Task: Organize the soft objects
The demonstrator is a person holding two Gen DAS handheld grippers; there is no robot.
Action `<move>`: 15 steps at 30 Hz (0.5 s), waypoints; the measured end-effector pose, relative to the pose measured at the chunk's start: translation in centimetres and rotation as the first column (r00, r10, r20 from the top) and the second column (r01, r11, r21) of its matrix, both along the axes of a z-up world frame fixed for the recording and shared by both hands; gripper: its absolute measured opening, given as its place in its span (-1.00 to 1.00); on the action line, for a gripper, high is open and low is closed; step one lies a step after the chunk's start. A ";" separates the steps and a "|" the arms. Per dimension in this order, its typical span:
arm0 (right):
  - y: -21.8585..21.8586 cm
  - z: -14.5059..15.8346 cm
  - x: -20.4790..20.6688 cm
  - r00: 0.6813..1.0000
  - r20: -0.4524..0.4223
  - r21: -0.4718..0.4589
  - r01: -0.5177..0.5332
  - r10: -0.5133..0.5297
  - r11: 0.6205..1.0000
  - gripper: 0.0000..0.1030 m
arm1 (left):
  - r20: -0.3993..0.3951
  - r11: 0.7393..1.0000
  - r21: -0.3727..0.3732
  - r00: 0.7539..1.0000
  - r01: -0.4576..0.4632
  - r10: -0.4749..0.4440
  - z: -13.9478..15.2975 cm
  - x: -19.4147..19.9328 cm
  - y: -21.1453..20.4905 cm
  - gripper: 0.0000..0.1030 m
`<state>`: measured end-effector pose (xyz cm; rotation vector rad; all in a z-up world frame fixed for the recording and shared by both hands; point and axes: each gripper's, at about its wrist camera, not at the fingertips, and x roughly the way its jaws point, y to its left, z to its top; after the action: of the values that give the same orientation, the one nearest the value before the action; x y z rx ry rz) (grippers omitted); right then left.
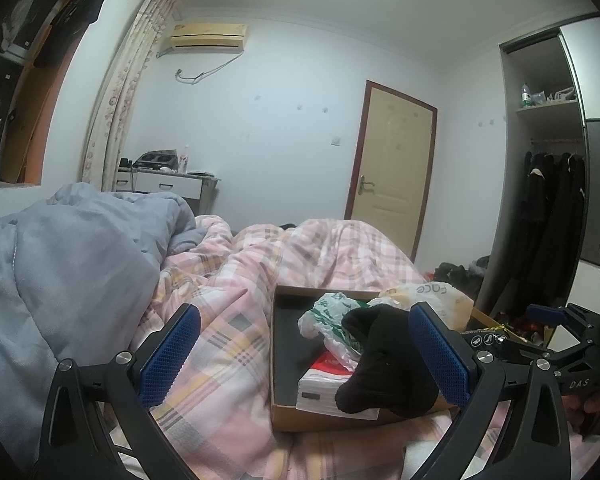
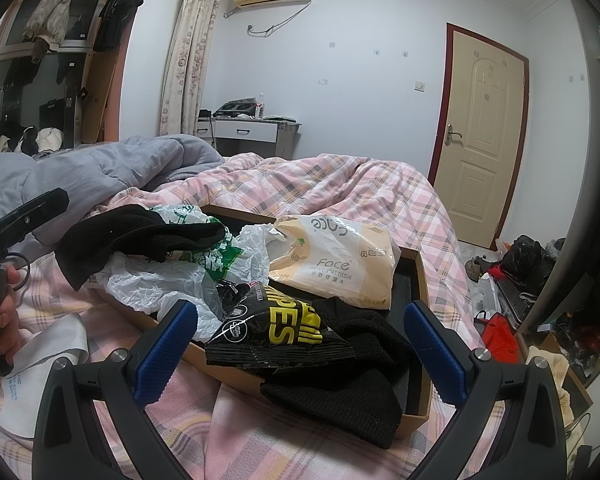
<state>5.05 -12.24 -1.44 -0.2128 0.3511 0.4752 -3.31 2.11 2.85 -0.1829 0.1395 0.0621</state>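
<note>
Gaping wide, the left tongs [image 1: 304, 352] held nothing; their blue pads [image 1: 168, 360] framed the pink plaid quilt [image 1: 228, 280] and the near edge of a cardboard box [image 1: 284, 416] lying on the bed. A black sock [image 1: 384, 364] draped over the box's near corner, just beside the right-hand pad, though whether they touched was unclear. Under the sock lay a white pack [image 1: 324, 388] and a crumpled plastic bag [image 1: 332, 320].

The right tongs [image 2: 300, 356] also stood wide and empty above the same box [image 2: 416, 276]. Between their pads lay a black-and-yellow wipes packet [image 2: 276, 332], resting on a black knit cloth [image 2: 356, 380] that spilled over the box's front wall. Behind it sat a tissue pack [image 2: 336, 264], tilted against the heap. At the left edge a hand [image 2: 0, 312] gripped the other tool's handle. A grey duvet [image 2: 100, 168] was bunched on the bed's far left.
</note>
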 end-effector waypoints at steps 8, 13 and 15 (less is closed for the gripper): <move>0.0 0.0 0.0 1.000 0.000 0.001 0.000 0.000 1.000 0.99 | 0.000 1.000 0.002 1.000 -0.001 0.001 0.0 0.0 0.0 1.00; 0.0 0.0 0.0 1.000 0.000 0.001 0.000 0.000 1.000 0.99 | 0.000 1.000 0.002 1.000 0.000 0.000 0.0 0.0 0.0 1.00; 0.0 0.0 0.0 1.000 0.000 0.001 0.000 0.000 1.000 0.99 | 0.001 1.000 0.003 1.000 -0.001 0.001 0.0 -0.1 0.0 1.00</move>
<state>5.03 -12.25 -1.41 -0.2118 0.3509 0.4750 -3.36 2.09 2.82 -0.1798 0.1379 0.0629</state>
